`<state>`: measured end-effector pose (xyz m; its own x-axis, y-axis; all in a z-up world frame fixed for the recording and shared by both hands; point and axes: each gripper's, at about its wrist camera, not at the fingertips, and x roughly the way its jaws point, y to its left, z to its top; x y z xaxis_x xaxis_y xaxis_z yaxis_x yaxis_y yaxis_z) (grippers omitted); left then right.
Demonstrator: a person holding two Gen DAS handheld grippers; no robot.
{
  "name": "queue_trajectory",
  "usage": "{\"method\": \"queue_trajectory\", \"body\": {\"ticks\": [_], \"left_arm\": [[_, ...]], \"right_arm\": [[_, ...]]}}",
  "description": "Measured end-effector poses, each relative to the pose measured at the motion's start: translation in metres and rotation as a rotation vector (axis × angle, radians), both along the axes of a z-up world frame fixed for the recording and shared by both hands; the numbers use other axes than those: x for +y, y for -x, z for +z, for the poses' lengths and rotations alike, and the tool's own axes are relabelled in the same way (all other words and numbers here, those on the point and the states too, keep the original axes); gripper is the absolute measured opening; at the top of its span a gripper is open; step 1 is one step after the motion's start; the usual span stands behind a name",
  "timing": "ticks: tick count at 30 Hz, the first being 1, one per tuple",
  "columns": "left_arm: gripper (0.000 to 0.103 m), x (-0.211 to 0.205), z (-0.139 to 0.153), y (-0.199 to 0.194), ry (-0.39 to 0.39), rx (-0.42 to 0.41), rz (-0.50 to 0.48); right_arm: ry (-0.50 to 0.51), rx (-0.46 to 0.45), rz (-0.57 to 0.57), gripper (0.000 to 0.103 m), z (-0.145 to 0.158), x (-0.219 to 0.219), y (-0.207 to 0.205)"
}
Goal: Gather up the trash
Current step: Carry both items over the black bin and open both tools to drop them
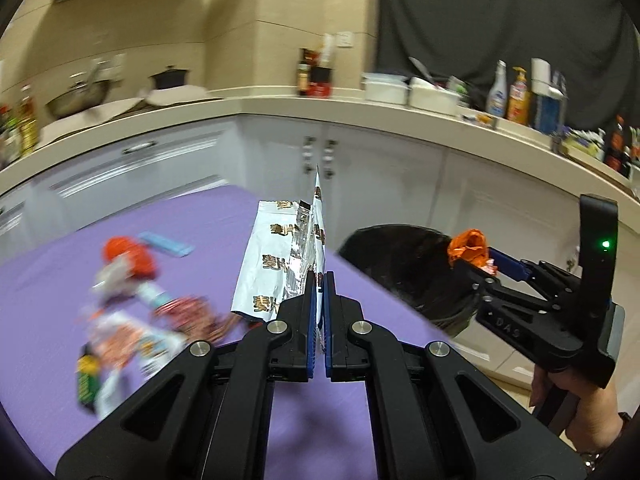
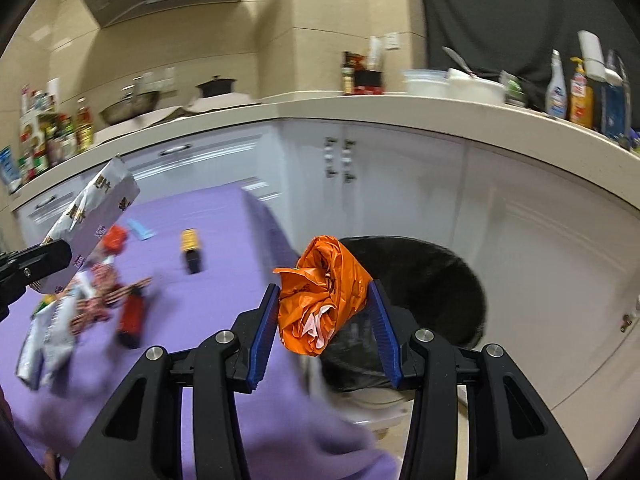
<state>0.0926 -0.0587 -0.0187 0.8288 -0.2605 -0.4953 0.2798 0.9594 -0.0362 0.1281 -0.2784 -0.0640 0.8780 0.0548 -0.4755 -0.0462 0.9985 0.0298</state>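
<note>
My left gripper (image 1: pixel 319 280) is shut on a flat silver snack bag (image 1: pixel 276 256) with gold print, held upright above the purple table (image 1: pixel 200 232). In the right wrist view the same silver bag (image 2: pixel 94 216) shows at the left, pinched by the left gripper (image 2: pixel 66 258). My right gripper (image 2: pixel 324 300) is shut on a crumpled orange plastic bag (image 2: pixel 324 292); in the left wrist view that orange bag (image 1: pixel 469 246) and right gripper (image 1: pixel 480 260) hang over the rim of a black-lined trash bin (image 1: pixel 400 264). The bin (image 2: pixel 432 276) stands on the floor just past the table's right edge.
Several wrappers (image 1: pixel 132 312) lie heaped on the table's left side, with a red packet (image 2: pixel 131 316), a yellow-and-black tube (image 2: pixel 190 250) and a blue strip (image 1: pixel 166 243). White cabinets (image 1: pixel 400 184) and a cluttered counter (image 1: pixel 360 106) run behind. A hand (image 1: pixel 576 412) holds the right gripper.
</note>
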Motion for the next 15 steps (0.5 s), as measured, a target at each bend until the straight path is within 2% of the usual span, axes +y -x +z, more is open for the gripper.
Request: {"method": "queue_trajectory", "body": {"ticks": [8, 15], "left_arm": [[0.003, -0.082, -0.017, -0.057, -0.018, 0.040, -0.091], [0.003, -0.124, -0.033, -0.096, -0.036, 0.089, -0.121]], "right_arm": [[-0.017, 0.021, -0.073, 0.045, -0.018, -0.049, -0.037], [-0.031, 0.047, -0.097, 0.045, -0.036, -0.073, -0.068]]}}
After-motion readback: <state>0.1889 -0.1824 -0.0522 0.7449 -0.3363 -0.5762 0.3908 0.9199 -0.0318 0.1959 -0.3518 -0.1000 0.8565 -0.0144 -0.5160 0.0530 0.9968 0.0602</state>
